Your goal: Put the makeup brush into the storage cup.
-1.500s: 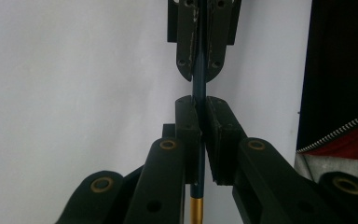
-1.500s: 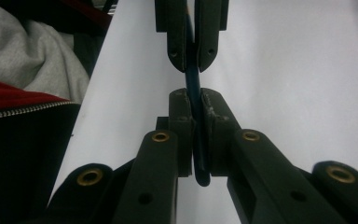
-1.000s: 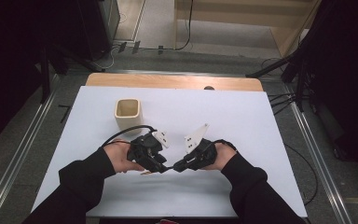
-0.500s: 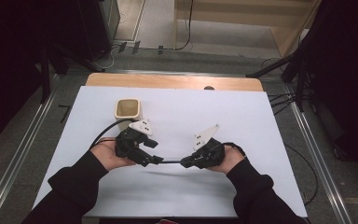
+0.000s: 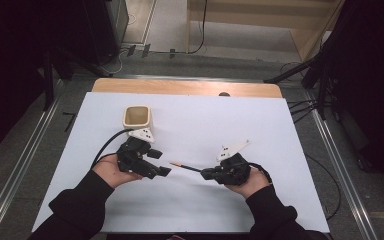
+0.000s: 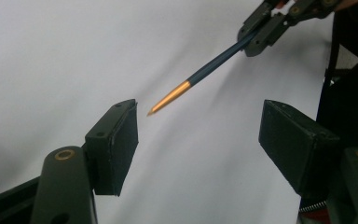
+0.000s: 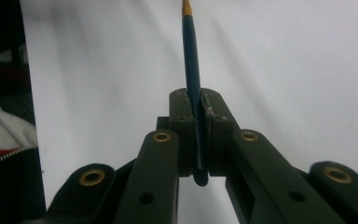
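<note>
Clamping the dark pen (image 5: 186, 167) in my right gripper (image 5: 211, 174), I had just been opening my left gripper (image 5: 163, 170), now empty.

Your pen (image 6: 216, 60): dark blue barrel, orange-gold tip. Both grippers black, left (image 5: 161, 162) and right (image 5: 206, 174), brass-coloured rivets on the arms; each carries a pale grey plate (image 5: 142, 134) with small dark dots. Cup (image 5: 137, 117) is cream, darker inside. Table (image 5: 280, 150) is plain white, no pattern, with a light wood strip (image 5: 185, 87) along the far edge. Your sleeves (image 5: 77, 207) are black. Floor (image 5: 25, 150) is grey.
</note>
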`<state>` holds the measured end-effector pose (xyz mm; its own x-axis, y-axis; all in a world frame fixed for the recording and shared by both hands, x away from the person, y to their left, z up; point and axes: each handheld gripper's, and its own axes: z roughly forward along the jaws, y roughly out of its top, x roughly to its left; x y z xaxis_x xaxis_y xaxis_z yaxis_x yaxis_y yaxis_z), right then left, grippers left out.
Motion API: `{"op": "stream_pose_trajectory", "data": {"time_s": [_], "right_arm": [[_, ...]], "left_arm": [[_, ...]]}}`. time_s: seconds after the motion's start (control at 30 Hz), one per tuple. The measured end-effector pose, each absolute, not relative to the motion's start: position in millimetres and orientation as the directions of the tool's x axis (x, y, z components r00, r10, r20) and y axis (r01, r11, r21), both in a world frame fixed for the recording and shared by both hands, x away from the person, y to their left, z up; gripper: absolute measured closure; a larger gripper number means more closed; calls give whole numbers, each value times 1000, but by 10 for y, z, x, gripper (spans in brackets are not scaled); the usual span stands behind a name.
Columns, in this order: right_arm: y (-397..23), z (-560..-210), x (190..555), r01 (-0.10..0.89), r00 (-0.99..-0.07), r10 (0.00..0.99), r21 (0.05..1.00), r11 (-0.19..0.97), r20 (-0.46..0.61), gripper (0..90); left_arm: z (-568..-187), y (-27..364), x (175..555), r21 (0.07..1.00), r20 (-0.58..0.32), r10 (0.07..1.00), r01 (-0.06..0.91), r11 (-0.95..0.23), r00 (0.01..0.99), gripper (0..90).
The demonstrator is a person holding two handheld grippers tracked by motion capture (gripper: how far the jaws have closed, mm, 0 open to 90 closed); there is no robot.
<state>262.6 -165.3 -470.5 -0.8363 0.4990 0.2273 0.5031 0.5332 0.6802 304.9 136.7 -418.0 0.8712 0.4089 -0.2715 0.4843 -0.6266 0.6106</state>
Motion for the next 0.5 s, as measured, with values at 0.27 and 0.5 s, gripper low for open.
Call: {"op": "stream_pose_trajectory", "data": {"time_s": [0.27,0.5], "right_arm": [[-1711,-4667,2414,545,-778,588,704,456,221,855],[-1695,-4649,2273,549,-738,650,720,424,180,855]], "left_arm": [[-4208,1417,3003,618,-304,415,509,-599,857,244],[-4262,1427,2951,605,-305,448,534,-590,841,260]]}}
